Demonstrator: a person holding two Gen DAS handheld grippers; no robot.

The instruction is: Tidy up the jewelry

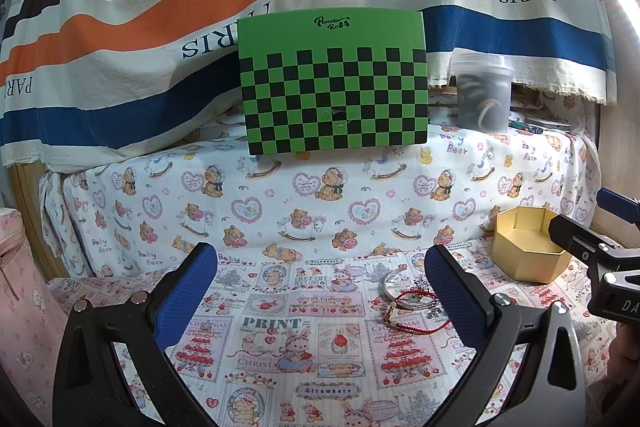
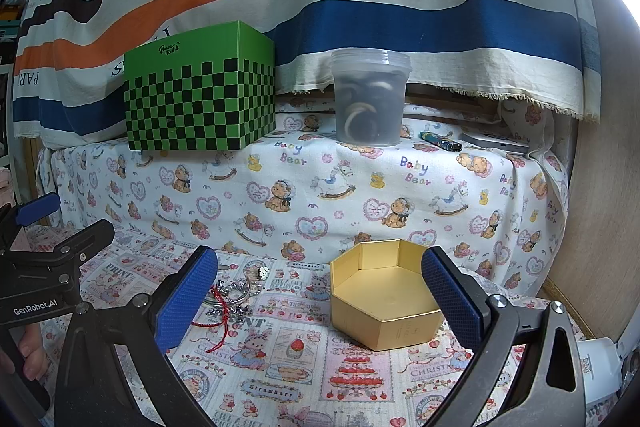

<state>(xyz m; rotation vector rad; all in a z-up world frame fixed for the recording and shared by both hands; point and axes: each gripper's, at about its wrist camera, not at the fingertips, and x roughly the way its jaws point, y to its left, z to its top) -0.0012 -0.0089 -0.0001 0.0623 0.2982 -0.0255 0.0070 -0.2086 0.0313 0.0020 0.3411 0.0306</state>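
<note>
Two pairs of blue-padded tongs, left tongs (image 1: 320, 291) and right tongs (image 2: 320, 295), both spread wide and holding nothing, above a cartoon-print bench (image 2: 288, 379). One open gold hexagonal box (image 2: 384, 307), empty inside, just right of one small jewelry pile (image 2: 230, 297): one silver bangle (image 1: 394, 281), one red cord bracelet (image 1: 404, 323), sparkly pieces too tangled to count. On the ledge behind: one green checkered box (image 2: 200, 91), one lidded plastic tub (image 2: 370, 97).
</note>
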